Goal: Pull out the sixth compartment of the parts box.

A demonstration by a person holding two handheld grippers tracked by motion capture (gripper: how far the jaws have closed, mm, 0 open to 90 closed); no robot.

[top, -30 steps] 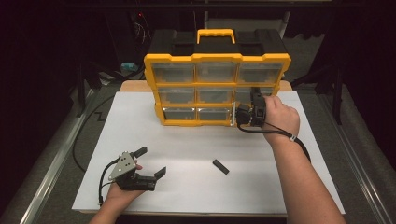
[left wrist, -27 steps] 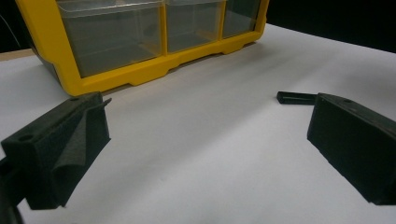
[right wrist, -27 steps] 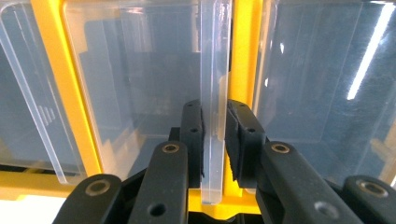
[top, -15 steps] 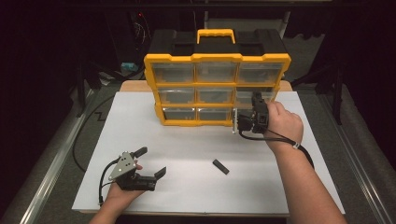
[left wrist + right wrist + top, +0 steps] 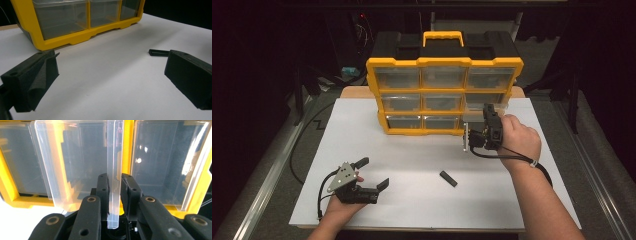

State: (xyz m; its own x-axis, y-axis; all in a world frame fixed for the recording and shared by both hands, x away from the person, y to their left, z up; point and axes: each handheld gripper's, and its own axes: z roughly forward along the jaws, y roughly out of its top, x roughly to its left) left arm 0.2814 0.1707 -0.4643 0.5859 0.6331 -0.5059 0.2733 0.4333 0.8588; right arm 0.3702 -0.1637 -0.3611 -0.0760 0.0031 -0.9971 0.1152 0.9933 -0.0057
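Right gripper [image 5: 115, 195] fingers clamp the clear drawer [image 5: 113, 170]; left gripper [image 5: 362, 182] fingers wide.

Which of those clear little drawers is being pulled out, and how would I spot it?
Find the yellow plastic organiser cabinet with the handle, standing at the table's far edge. Look at its bottom row, right end: that clear plastic drawer juts forward, its front lip pinched by the right gripper. The neighbouring drawers sit flush.

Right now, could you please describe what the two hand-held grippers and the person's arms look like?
Both are black. The left gripper has chunky wedge-shaped jaws, a grey three-cornered plate and a black cable. The right gripper has bolted black links, with a black cable looping past a thin wrist band. The forearms are sleeveless.
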